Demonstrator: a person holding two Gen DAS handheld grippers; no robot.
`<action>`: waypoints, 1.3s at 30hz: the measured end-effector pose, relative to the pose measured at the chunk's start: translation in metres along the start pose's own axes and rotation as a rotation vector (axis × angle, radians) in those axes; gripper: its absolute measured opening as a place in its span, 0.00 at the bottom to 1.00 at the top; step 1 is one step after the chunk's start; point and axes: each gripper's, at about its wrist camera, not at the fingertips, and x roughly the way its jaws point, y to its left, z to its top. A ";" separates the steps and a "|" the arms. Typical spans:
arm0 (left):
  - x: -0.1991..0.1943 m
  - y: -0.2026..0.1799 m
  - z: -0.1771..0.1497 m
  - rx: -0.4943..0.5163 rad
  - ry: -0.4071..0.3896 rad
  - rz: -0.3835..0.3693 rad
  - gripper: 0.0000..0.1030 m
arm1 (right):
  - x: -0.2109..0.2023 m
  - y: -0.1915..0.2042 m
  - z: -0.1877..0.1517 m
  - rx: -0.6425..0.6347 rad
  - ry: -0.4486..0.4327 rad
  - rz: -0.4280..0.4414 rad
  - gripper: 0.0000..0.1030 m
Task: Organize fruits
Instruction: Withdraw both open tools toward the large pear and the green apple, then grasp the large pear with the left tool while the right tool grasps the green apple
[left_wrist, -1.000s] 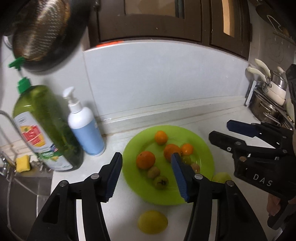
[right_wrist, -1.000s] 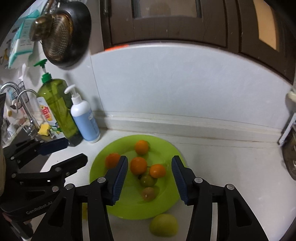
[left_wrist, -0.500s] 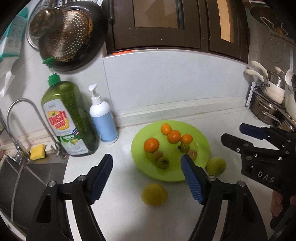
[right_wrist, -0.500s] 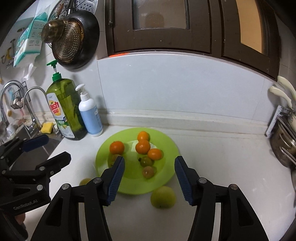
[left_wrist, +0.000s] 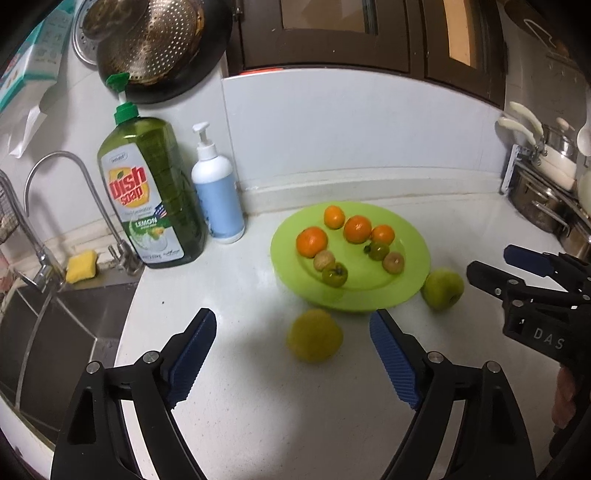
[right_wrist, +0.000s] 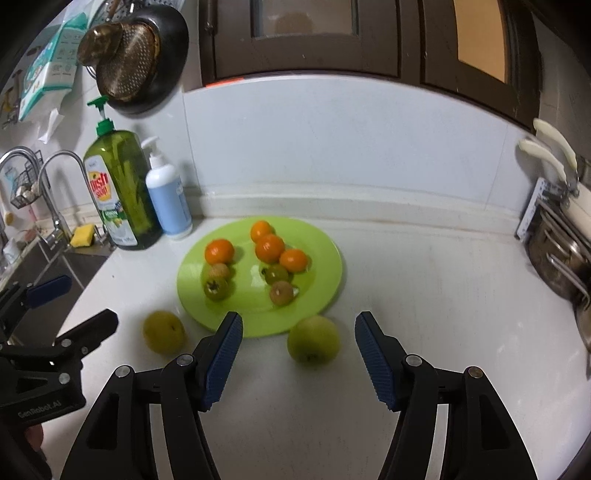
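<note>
A green plate (left_wrist: 354, 291) (right_wrist: 321, 280) on the white counter holds several oranges (left_wrist: 312, 242) (right_wrist: 219, 251) and small greenish and brownish fruits (left_wrist: 335, 274) (right_wrist: 216, 288). Off the plate, a yellow-green fruit (left_wrist: 314, 339) (right_wrist: 164, 332) lies on the counter by its near edge. A green apple (left_wrist: 442, 288) (right_wrist: 314, 339) rests at its right front. My left gripper (left_wrist: 293, 325) frames the yellow fruit and its jaws are opening; the pads stay clear of it. My right gripper (right_wrist: 299, 321) frames the apple, jaws also opening, touching nothing.
A green dish soap bottle (left_wrist: 151, 195) and a white-and-blue pump bottle (left_wrist: 218, 199) stand at the back left. Further left are the tap (left_wrist: 40, 173), a yellow sponge (left_wrist: 82, 266) and the sink (left_wrist: 55, 314). Pots on a rack (left_wrist: 546, 199) crowd the right end.
Both grippers have drawn back from the plate toward the near counter, and both pairs of jaws have widened. The two loose fruits now show fully between the fingers.
</note>
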 end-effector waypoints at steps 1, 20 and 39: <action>0.001 0.000 -0.003 0.000 0.003 0.002 0.84 | 0.002 -0.001 -0.003 0.004 0.006 -0.002 0.62; 0.052 -0.008 -0.029 -0.004 0.115 -0.016 0.83 | 0.046 -0.016 -0.036 0.060 0.116 -0.036 0.62; 0.088 -0.011 -0.019 -0.018 0.163 -0.059 0.59 | 0.081 -0.009 -0.025 0.016 0.142 -0.029 0.55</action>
